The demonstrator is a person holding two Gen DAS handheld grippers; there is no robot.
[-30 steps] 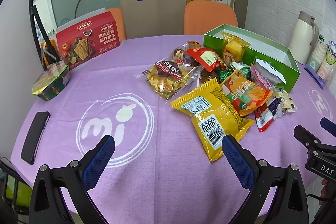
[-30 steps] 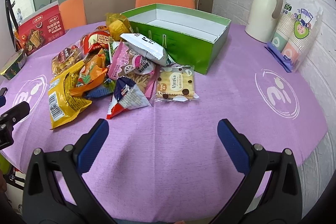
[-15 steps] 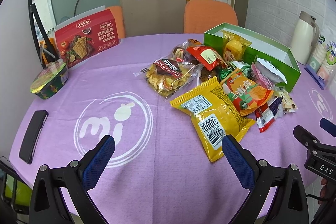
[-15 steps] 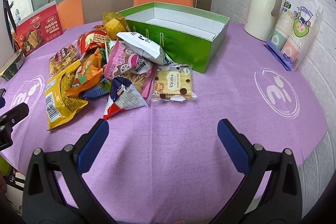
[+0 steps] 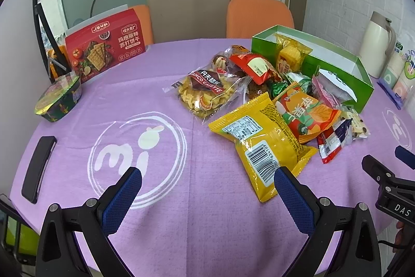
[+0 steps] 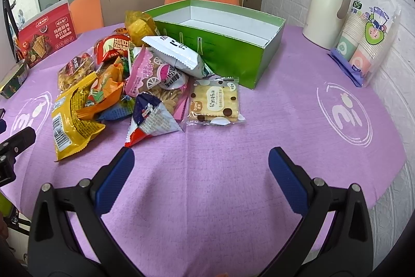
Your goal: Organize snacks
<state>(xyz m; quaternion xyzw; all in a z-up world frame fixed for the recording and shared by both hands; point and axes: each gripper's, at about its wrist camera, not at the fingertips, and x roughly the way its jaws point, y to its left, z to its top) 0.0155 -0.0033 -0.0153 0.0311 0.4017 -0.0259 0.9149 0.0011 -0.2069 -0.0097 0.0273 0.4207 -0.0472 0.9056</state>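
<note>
- Snacks (image 6: 124, 85) lay in a loose heap on the purple table (image 6: 259, 136), just beside the green box (image 6: 233, 53), some leaning on its wall. I judge that they were put there so the way into the box is short.
- Box stood open on top and looked empty inside, so nothing seemed sorted yet.
- Left gripper (image 5: 207, 188) hung low over the cloth with its jaws wide and nothing between them. The yellow bag (image 5: 262, 147) was the nearest pack, its corner close to the right finger, probably the first target.
- Right gripper (image 6: 201, 168) was also spread wide and empty, pointing at the cracker pack (image 6: 214, 101), which lay flat and apart from the heap, easy to take alone.
- Red carton (image 5: 103, 46) and bowl (image 5: 58, 100) stood well apart at the far left.
</note>
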